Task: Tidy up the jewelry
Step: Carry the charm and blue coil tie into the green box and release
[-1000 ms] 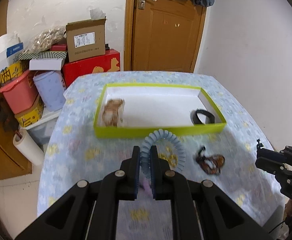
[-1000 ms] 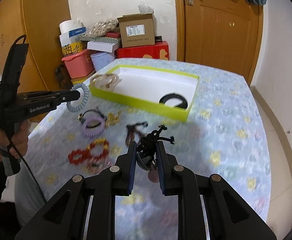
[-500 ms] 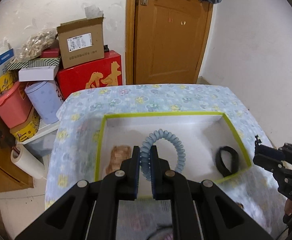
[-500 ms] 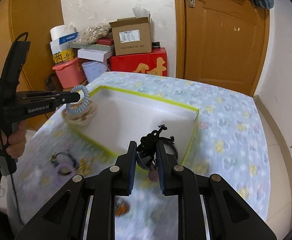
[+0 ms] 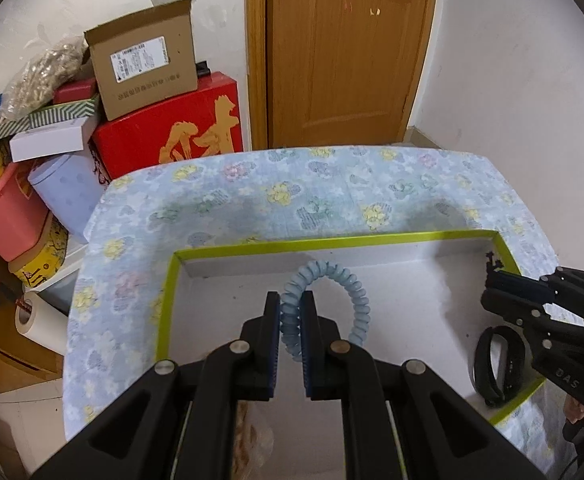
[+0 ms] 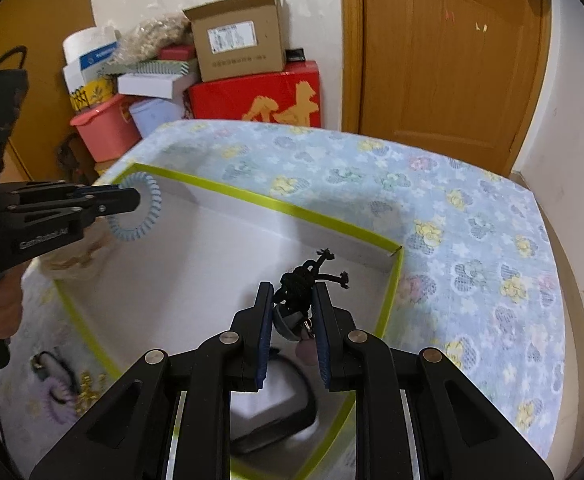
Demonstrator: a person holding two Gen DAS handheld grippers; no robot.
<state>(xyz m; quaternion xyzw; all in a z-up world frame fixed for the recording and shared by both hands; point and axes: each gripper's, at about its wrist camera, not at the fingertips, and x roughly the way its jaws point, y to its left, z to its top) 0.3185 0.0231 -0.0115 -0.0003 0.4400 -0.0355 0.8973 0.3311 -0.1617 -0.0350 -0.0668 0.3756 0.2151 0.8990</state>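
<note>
My left gripper (image 5: 290,304) is shut on a light blue spiral bracelet (image 5: 351,296) and holds it above the white tray with a green rim (image 5: 331,240). It also shows in the right wrist view (image 6: 130,196), with the bracelet (image 6: 148,216). My right gripper (image 6: 292,292) is shut on a black knotted cord bracelet (image 6: 301,280) with beads, held over the tray (image 6: 391,292) near its right corner. It shows in the left wrist view (image 5: 491,276). A black band (image 5: 487,360) lies in the tray, and a brownish bracelet (image 5: 252,436) is partly hidden under my left gripper.
The tray sits on a table with a flowered blue cloth (image 6: 471,220). A purple spiral bracelet (image 6: 58,388) and gold pieces (image 6: 86,384) lie on the cloth left of the tray. Boxes (image 5: 148,68) and bins (image 5: 8,216) are stacked beyond the table by a wooden door (image 5: 343,52).
Both grippers have moved forward from above the cloth to above the tray, each still holding its bracelet. The loose jewelry on the cloth has dropped behind them.
</note>
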